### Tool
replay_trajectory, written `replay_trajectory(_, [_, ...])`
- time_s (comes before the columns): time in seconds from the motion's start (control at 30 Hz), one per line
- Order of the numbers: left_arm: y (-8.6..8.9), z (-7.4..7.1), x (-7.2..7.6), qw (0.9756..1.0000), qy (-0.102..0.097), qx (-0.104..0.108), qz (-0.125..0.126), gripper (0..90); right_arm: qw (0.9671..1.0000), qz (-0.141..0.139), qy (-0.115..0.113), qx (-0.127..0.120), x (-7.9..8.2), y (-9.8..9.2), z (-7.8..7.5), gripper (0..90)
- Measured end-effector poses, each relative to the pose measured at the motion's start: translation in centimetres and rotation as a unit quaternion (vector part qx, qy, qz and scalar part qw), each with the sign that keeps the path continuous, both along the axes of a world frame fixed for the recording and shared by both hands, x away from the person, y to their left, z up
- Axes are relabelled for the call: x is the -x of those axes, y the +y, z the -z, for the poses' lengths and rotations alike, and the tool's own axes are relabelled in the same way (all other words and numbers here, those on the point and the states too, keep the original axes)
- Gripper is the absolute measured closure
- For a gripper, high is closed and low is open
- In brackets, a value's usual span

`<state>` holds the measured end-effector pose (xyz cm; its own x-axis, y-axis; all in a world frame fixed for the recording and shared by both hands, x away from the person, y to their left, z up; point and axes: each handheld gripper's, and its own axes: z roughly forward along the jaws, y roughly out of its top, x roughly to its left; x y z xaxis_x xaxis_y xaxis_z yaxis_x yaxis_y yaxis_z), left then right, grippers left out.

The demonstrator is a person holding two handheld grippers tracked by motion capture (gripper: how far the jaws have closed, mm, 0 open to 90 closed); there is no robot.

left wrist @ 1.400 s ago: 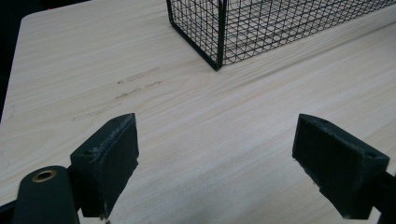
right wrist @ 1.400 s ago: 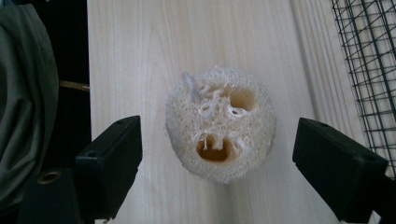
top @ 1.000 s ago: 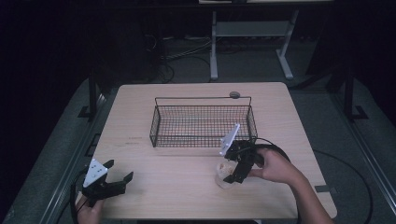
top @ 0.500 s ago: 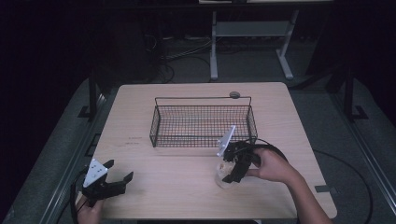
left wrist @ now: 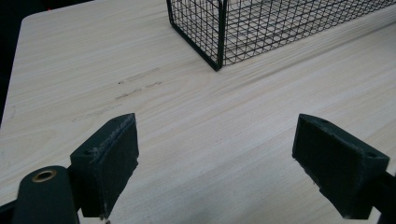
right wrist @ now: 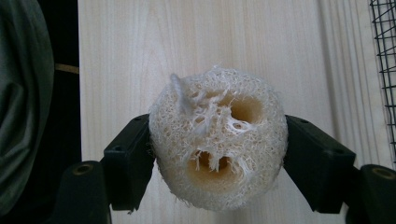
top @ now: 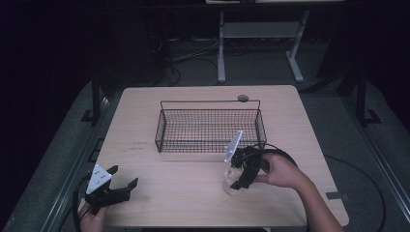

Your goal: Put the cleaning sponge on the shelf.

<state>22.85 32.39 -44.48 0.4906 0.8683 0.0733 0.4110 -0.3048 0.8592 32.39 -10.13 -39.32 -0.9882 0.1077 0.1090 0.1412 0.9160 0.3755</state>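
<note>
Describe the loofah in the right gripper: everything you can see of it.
The loofah is a pale cream, roundish chunk of coarse, fibrous mesh, with several hollow channels on its cut face and frayed strands at the top. The right gripper has just closed on it, jaws pressing both sides. It sits low over the table, just in front of the basket.

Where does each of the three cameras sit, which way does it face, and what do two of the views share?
High view: above the person's side, facing forward and down on the table; both hands, left gripper, right gripper.
Left gripper view: on that gripper, along its open fingers at bare wood.
Right gripper view: on that gripper, its fingers just closed on the loofah.
Shared: the wire basket in high and left views.
</note>
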Motion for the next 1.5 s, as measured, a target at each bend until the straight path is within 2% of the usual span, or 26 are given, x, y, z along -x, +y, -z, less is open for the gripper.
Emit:
replay_trajectory(0.47, [0.1, 0.0, 0.0, 1.0, 0.0, -0.001, -0.001, 13.7, 0.9999, -0.002, -0.011, -0.011, -0.4, 0.0, -1.7, 28.1])
replay_trajectory(0.87, [-0.1, 0.0, 0.0, 1.0, 0.001, -0.002, 0.0, 13.7, 0.9995, -0.002, -0.028, -0.017, -1.4, 0.0, -3.6, 28.1])
replay_trajectory(1.2, [-0.1, 0.0, 0.0, 1.0, 0.001, -0.003, 0.002, 13.7, 0.9995, 0.002, -0.025, -0.021, -2.5, -0.3, -4.7, 28.1])
replay_trajectory(1.5, [-0.2, 0.0, 0.0, 1.0, 0.001, -0.004, 0.002, 13.7, 0.9993, 0.002, -0.032, -0.019, -3.5, 0.0, -6.0, 28.1])
